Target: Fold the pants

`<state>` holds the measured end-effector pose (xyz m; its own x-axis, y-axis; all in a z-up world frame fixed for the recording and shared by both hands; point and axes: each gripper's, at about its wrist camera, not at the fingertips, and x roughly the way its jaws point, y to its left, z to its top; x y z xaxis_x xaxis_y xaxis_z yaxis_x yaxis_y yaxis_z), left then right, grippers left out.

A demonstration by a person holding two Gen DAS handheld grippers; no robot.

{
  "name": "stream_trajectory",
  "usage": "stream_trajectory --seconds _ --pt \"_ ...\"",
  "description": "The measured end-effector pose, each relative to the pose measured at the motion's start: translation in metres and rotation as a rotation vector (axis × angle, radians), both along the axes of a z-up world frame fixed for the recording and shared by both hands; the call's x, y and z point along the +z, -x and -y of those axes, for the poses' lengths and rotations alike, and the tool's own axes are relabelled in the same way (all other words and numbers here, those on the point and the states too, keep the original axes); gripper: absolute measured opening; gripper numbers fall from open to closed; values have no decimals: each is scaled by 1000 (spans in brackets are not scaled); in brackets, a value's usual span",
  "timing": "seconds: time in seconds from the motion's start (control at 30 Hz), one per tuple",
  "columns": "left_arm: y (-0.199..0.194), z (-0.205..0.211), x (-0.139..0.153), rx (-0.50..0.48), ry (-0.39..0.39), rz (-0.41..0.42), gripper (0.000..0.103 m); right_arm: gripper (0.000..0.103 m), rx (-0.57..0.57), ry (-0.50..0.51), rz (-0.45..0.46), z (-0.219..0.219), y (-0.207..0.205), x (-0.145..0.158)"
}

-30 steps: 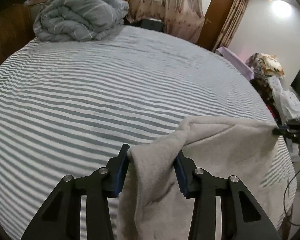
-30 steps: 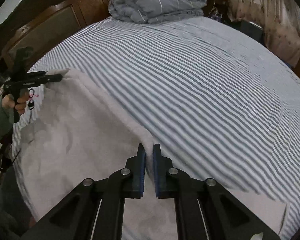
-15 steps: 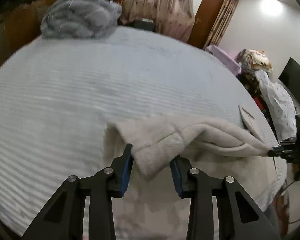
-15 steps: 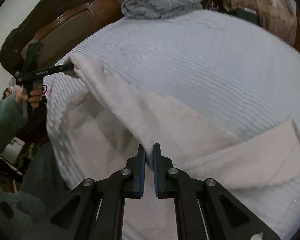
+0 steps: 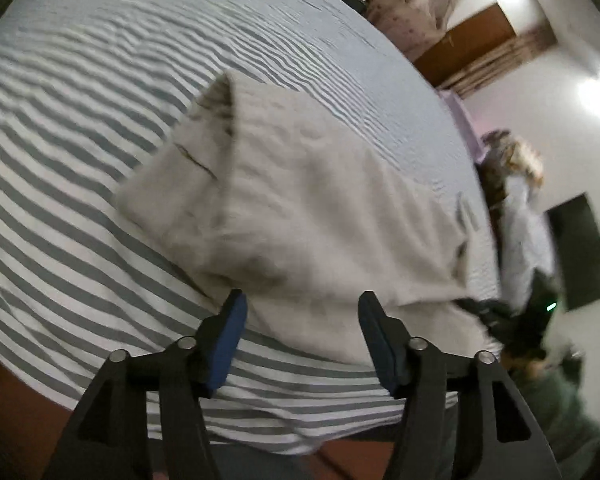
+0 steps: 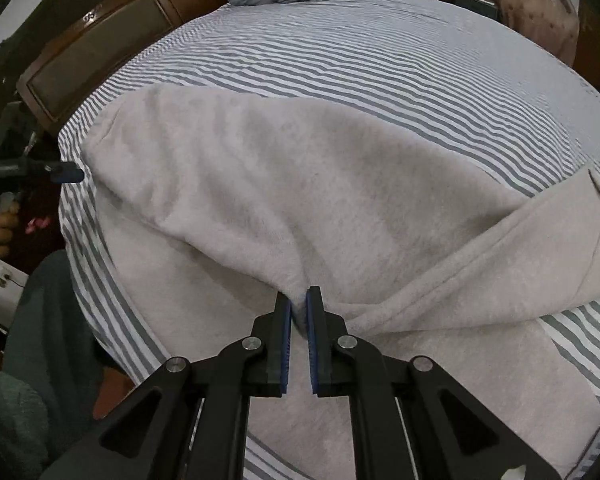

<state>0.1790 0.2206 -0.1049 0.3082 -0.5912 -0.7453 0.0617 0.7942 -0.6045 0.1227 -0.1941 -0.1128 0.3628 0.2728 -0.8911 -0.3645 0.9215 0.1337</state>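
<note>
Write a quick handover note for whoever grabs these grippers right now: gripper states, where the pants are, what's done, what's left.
Left gripper: open, empty, at the near edge of the pants.
Right gripper: shut on a pinch of pants fabric.
Pants: on the striped bed, one part folded over the rest.
Done: first fold laid over.
Left: probably release the right, smooth, then fold again.

The left tool (image 5: 299, 312) has let go and spread wide, and the pants (image 5: 300, 208) now lie folded over.
</note>
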Motion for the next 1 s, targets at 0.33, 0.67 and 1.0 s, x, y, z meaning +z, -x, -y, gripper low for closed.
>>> stream_trajectory --seconds 0.33,0.67,1.0 --pt "-16 4 -26 218 75 -72 61 9 -32 -1 13 4 10 -4" --pt "-28 22 -36 296 -105 -27 38 31 -117 -49 -19 12 11 -2" --pt "-34 39 -34 266 -143 4 38 45 -431 2 -112 35 -12 21"
